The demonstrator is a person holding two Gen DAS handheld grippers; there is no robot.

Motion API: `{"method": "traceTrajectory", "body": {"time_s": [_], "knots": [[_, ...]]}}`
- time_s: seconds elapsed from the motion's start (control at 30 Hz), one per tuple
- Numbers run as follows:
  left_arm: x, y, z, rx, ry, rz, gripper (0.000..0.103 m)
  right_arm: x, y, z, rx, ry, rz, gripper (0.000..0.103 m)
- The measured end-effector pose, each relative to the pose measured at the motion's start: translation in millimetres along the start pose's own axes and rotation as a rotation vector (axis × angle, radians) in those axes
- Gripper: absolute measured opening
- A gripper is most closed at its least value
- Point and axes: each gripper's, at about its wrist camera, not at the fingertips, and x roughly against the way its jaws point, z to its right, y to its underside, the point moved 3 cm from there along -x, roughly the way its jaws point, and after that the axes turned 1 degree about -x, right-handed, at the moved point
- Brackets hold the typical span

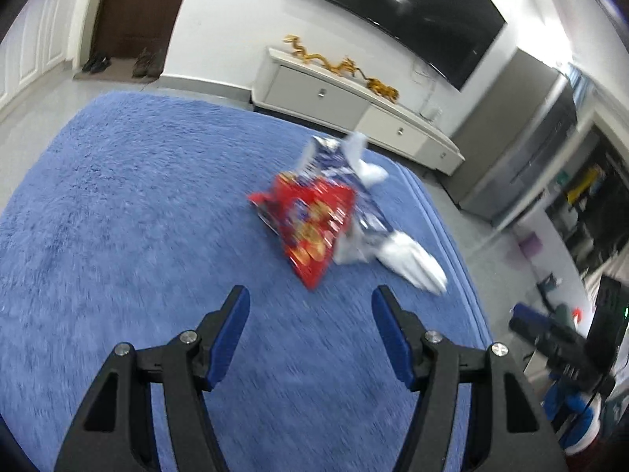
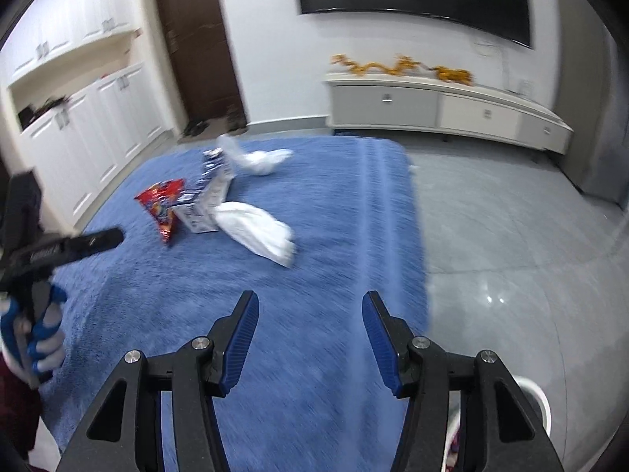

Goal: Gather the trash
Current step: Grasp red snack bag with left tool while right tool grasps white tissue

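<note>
You're hovering both jaws wide open and empty; the crinkled red foil snack bag [image 1: 310,222] is lying ahead of your left gripper [image 1: 310,303] on the shaggy blue rug [image 1: 118,196]. Aim low, pinching one edge.

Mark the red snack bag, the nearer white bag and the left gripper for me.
red snack bag [image 1: 310,220], left wrist view, centre of its printed face
nearer white bag [image 2: 257,232], right wrist view, middle of the crumpled plastic
left gripper [image 1: 310,301], left wrist view, midway between its fingertips

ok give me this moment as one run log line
phase: approach | left gripper: open, empty | right gripper: open, empty | trash: red snack bag, blue-white wrapper, white crumpled bags on blue rug
</note>
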Motion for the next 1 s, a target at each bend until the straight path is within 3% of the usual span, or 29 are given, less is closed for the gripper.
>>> {"method": "traceTrajectory", "body": {"time_s": [0.23,0.6,0.83,0.93,1.0], "knots": [[-33,-31,-20,0.059,0.030,-0.020,0.062,-55,-24,-23,0.078,-0.072,-0.047,0.055],[-71,-47,-26,0.100,0.019,-0.053,0.062,-98,-44,-35,0.173,-0.062,-0.080,0.055],[-80,-52,-25,0.091,-0.021,-0.058,0.047,-115,-48,-46,0.210,-0.085,-0.102,0.055],[-83,-54,-23,0.080,-0.035,-0.054,0.045,-120,-47,-48,0.215,-0.091,-0.111,0.046],[-85,-54,-21,0.071,-0.036,-0.055,0.034,-122,-43,-50,0.226,-0.090,-0.120,0.037]]}}
